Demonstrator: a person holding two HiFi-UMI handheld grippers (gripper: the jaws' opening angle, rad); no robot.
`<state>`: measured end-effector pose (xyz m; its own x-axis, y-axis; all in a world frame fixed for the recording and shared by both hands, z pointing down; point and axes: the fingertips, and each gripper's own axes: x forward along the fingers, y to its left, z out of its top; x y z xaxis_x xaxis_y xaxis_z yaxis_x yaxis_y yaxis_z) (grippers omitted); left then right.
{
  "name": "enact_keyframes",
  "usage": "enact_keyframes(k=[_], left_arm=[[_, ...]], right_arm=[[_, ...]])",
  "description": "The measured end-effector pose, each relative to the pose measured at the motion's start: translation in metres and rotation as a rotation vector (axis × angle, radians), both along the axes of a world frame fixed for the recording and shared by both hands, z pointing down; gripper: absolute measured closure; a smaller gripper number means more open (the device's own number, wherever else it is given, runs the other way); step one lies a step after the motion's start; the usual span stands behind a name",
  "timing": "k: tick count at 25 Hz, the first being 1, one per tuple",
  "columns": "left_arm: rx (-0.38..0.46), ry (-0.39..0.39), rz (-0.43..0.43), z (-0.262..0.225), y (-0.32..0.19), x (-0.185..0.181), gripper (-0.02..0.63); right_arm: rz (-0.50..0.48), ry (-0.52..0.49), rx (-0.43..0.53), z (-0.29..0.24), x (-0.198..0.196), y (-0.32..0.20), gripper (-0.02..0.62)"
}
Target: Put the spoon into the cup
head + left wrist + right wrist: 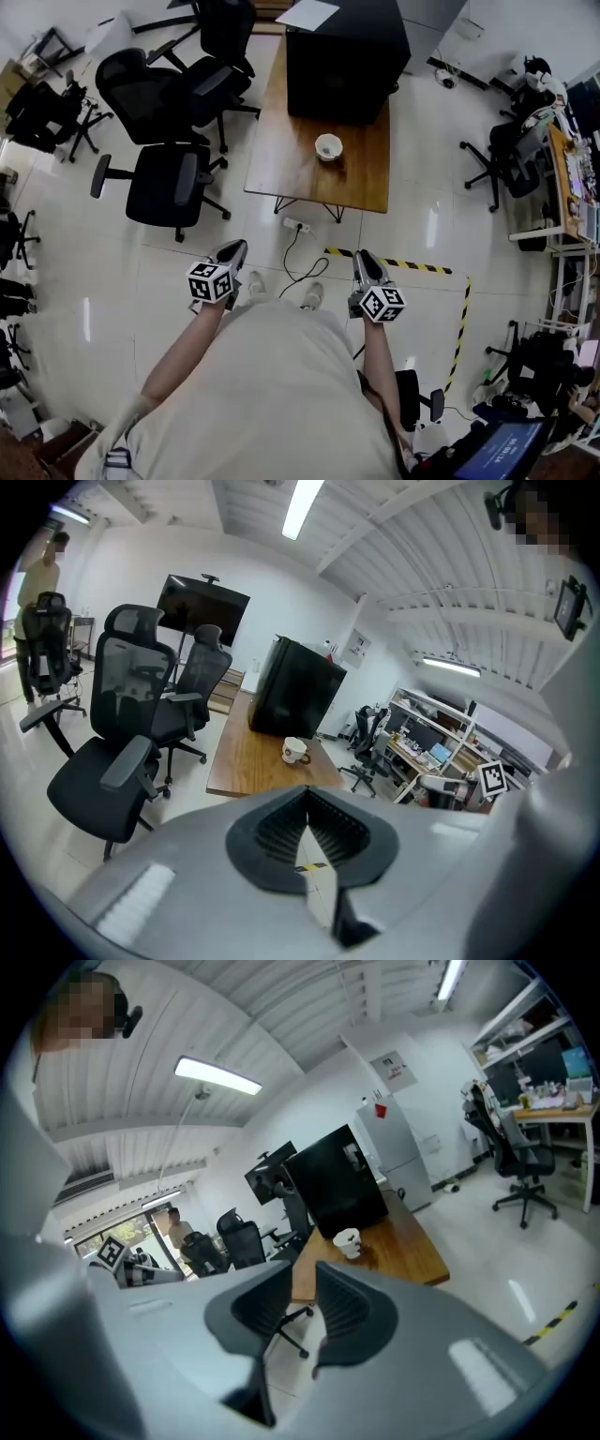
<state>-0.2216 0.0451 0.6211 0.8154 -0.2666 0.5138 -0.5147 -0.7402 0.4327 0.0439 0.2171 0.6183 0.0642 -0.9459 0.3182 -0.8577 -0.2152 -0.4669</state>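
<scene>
A white cup point(328, 147) stands on the wooden table point(281, 164), just in front of a big black box point(345, 56). I cannot make out a spoon in any view. Both grippers hang over the floor, well short of the table. My left gripper point(234, 249) has its jaws together at the tips, with nothing held. My right gripper point(366, 260) stands open with an empty gap. The cup point(294, 750) shows far beyond the left gripper point(307, 799), and the cup point(347, 1240) also lies far ahead of the right gripper point(305, 1283).
Black office chairs point(169, 183) crowd the table's left side. A power strip point(296, 226) with a cable lies on the floor before the table, beside yellow-black floor tape point(403, 264). Desks and shelves point(572, 187) line the right wall. A person point(176, 1227) stands far back.
</scene>
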Motion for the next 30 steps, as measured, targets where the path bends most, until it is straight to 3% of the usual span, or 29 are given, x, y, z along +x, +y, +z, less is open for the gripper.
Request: enact_keyframes(k=[8, 12, 20, 30], left_arm=[[-0.011, -0.018, -0.028, 0.006, 0.001, -0.003, 0.606], [-0.009, -0.020, -0.025, 0.007, 0.004, 0.003, 0.606], [-0.009, -0.025, -0.040, 0.006, 0.005, 0.009, 0.606], [-0.001, -0.030, 0.001, 0.004, 0.011, 0.037, 0.606]], right_arm=[[-0.022, 0.054, -0.052, 0.008, 0.012, -0.009, 0.527], [-0.021, 0.102, -0.089, 0.015, 0.019, -0.012, 0.586], [-0.058, 0.115, -0.103, 0.022, 0.021, -0.018, 0.586], [-0.046, 0.100, -0.104, 0.027, 0.038, -0.011, 0.586]])
